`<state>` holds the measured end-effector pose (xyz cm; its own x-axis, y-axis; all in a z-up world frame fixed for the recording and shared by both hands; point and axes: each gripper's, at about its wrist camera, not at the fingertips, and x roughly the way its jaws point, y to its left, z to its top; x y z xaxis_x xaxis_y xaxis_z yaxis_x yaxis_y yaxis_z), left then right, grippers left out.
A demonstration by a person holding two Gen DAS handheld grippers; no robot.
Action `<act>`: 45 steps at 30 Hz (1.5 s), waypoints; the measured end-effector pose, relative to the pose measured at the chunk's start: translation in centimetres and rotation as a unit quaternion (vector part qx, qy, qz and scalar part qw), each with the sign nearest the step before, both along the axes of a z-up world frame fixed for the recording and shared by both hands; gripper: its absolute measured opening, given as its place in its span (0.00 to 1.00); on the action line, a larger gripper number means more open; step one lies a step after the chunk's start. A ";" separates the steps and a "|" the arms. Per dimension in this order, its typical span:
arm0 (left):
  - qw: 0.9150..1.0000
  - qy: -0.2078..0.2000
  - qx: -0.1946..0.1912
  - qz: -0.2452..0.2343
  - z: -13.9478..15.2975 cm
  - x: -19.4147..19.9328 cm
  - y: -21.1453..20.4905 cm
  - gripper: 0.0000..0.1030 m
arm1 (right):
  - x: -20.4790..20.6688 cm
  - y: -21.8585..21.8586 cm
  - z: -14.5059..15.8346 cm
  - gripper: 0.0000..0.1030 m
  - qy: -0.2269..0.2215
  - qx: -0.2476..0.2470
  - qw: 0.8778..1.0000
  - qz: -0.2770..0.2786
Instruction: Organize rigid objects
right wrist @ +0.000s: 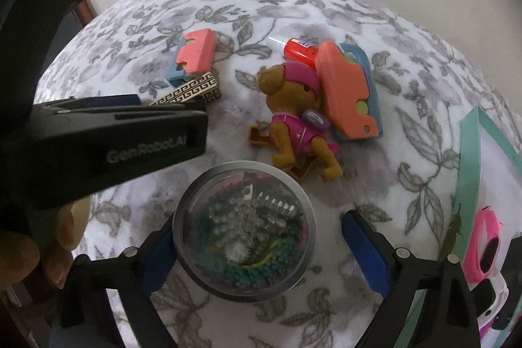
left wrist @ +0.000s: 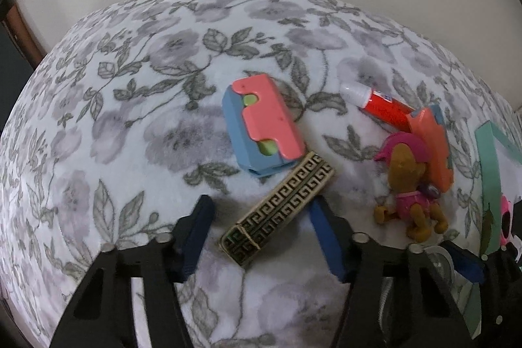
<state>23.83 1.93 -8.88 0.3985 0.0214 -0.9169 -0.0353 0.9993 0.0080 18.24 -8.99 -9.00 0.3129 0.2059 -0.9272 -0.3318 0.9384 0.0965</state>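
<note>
L gripper (left wrist: 261,217) half open, straddling patterned bar (left wrist: 277,211) on floral cloth (left wrist: 130,126); pads not pressing it. Bar's far end touches pink-blue block (left wrist: 264,126). R gripper (right wrist: 257,245) wide, round bead tub (right wrist: 244,234) between fingers; contact unclear. Toy dog (right wrist: 293,119) just beyond tub. Mint tray (right wrist: 469,158) at cloth's right edge. Left side of cloth free.

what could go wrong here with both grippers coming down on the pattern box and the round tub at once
1. The left gripper straddles the patterned box at a slant; one finger touches it, the other stands off, so closing may twist it into the pink-and-blue block.
2. The right gripper brackets the clear round container with a gap on one side; the smooth wall could slip out.
3. The grippers work close together, and the toy dog sits just beyond, easily knocked.
</note>
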 end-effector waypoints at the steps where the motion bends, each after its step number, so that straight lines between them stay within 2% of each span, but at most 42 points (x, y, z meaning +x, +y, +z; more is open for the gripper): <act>1: 1.000 0.001 0.000 -0.003 0.1 -0.1 -0.2 0.49 | 0.0 0.1 0.1 0.88 -0.002 -0.001 1.000 0.001; 5: 1.000 0.006 0.006 -0.008 0.2 -0.5 -0.6 0.42 | -0.1 0.0 0.2 0.82 -0.006 0.003 1.000 -0.002; 9: 1.000 0.011 0.005 -0.003 0.3 -1.3 -0.9 0.34 | -0.3 -0.2 0.3 0.72 -0.010 0.008 1.000 -0.006; 17: 1.000 0.022 -0.001 0.012 0.4 -2.6 -1.5 0.22 | -0.7 -1.2 0.6 0.72 -0.004 0.022 1.000 -0.012; 24: 0.998 0.033 -0.024 0.044 0.5 -3.1 -1.3 0.21 | -1.2 -2.1 0.7 0.72 -0.002 0.036 0.999 -0.016; 32: 0.993 0.055 -0.058 0.086 0.7 -3.5 -1.3 0.21 | -1.0 -4.6 1.3 0.71 0.019 0.110 0.993 -0.041; 35: 0.992 0.059 -0.060 0.099 0.9 -3.8 -1.5 0.21 | -1.0 -5.5 1.9 0.71 0.014 0.130 0.990 -0.050; 39: 0.989 0.054 -0.074 0.117 2.0 -4.4 -1.5 0.21 | -0.9 -6.4 3.0 0.71 0.004 0.148 0.987 -0.056; 45: 0.989 0.013 -0.087 0.121 5.9 -4.9 -2.5 0.21 | -0.6 -9.8 5.7 0.71 -0.027 0.172 0.980 -0.095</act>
<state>18.96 -0.54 -3.02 0.3778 -0.0451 -0.9248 -0.2752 0.9482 -0.1587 17.62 -18.84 -3.34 0.4234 0.4359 -0.7942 -0.1667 0.8991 0.4047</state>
